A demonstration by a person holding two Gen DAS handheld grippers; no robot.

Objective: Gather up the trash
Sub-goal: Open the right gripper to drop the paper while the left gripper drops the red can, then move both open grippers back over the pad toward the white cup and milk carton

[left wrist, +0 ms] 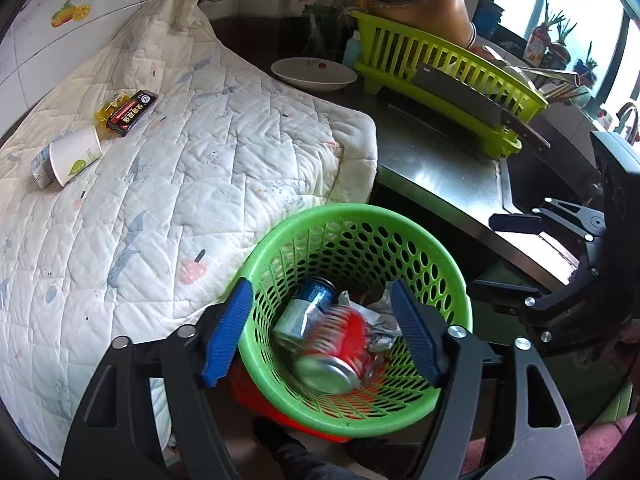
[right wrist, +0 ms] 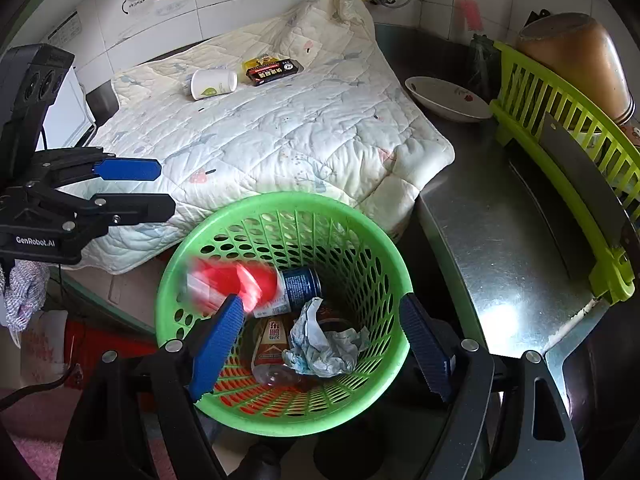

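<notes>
A: Grippers?
B: Left gripper [left wrist: 322, 330] hangs over the green basket [left wrist: 448, 264], jaws spread wide, nothing between the pads, released. Right gripper [right wrist: 322, 344] does likewise over the same basket [right wrist: 280, 204], also released and empty. Both point down and forward toward the quilt. Each shows in the other's view: right at 3 o'clock of the left view, left at 9 o'clock of the right view.

A: Trash?
B: In the basket: red can [left wrist: 340, 352], motion-blurred, lying on its side; blue can [left wrist: 310, 300] just beside it toward 11 o'clock; crumpled paper [right wrist: 324, 340]; a brown wrapper [right wrist: 272, 340]; a clear bottle [right wrist: 276, 376] at the bottom, partly hidden. Two cans, one paper wad.

A: Left on the quilt?
B: At 10 o'clock in the left view: one paper cup [left wrist: 76, 156] on its side, a small carton [left wrist: 40, 166] touching it, one black-red box [left wrist: 132, 113], one yellow wrapper [left wrist: 108, 110] touching the box. Four pieces, well apart from the basket.

A: Surroundings?
B: Quilt [left wrist: 200, 160] covers the counter's left part. Steel counter [left wrist: 440, 168] at 2 o'clock holds one bowl [left wrist: 314, 74], one lime dish rack [left wrist: 440, 64], a cleaver [left wrist: 480, 102] leaning on the rack, one brown pot [left wrist: 420, 0] upturned on it. Nothing between grippers and basket.
</notes>
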